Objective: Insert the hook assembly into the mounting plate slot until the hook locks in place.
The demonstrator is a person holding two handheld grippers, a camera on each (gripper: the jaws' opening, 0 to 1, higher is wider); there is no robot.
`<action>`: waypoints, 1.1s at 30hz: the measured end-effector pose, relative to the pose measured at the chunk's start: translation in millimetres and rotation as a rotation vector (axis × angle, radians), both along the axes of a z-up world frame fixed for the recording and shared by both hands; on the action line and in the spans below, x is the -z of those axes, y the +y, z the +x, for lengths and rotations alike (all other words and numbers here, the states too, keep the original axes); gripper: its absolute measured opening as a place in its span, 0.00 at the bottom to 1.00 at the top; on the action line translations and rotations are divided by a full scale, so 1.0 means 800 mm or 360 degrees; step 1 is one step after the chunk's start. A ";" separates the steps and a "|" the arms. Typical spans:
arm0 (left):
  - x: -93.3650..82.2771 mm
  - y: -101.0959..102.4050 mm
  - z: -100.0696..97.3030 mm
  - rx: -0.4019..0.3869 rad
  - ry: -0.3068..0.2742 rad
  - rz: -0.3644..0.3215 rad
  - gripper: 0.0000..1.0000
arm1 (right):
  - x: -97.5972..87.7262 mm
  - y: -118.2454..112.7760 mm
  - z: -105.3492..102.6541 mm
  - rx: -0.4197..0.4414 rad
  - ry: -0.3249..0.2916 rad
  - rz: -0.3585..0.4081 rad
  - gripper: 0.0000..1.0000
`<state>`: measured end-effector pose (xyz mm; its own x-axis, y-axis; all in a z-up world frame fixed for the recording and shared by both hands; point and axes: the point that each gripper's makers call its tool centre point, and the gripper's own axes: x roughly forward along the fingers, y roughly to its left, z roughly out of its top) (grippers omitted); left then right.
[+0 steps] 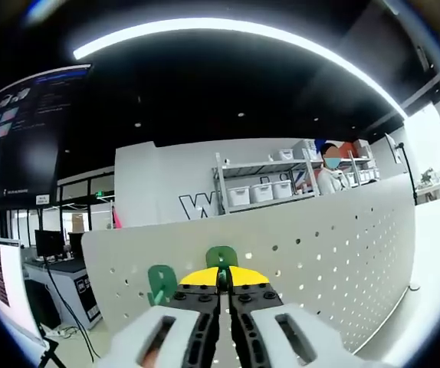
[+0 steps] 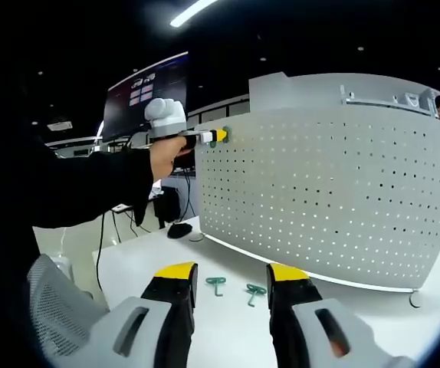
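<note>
**Left tongs press a green hook to the pegboard's top edge; right tongs wait open over the table**

In the left gripper view, the left tongs (image 1: 221, 277) have their yellow-tipped black jaws drawn together, with a green plastic hook (image 1: 221, 257) rising from between the tips; the jaws appear to be pinching it. The hook sits against the upper edge of the white perforated metal mounting plate (image 1: 335, 253). A second green hook (image 1: 161, 282) is seated in the plate just beside the jaws, nearer the plate's end.

In the right gripper view, the left tongs (image 2: 218, 136) show at the top corner of the standing plate (image 2: 335, 184), held by a person's hand (image 2: 166, 157) coming out of a dark sleeve (image 2: 90, 188).

The right tongs (image 2: 231, 277) hover above the white table (image 2: 151, 257) with their jaws spread wide and nothing between them. Beyond the tips, two loose green hooks lie on the table near the plate's bottom edge: one (image 2: 217, 285) ahead of the left jaw, the other (image 2: 254, 292) between the jaws. They lie apart from each other.
</note>
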<state>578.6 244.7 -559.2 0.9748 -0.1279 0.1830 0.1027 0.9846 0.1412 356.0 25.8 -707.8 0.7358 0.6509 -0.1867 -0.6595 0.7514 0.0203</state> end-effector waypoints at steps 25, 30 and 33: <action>0.012 0.000 0.003 -0.0081 -0.0035 0.0148 0.03 | 0.006 0.000 0.001 0.0002 0.0026 -0.0013 0.33; 0.010 0.000 0.002 -0.0091 -0.0070 0.0156 0.03 | 0.006 -0.001 0.001 0.0009 0.0028 -0.0013 0.33; 0.010 0.000 0.001 -0.0086 -0.0070 0.0165 0.03 | 0.006 -0.002 0.002 0.0012 0.0026 -0.0016 0.33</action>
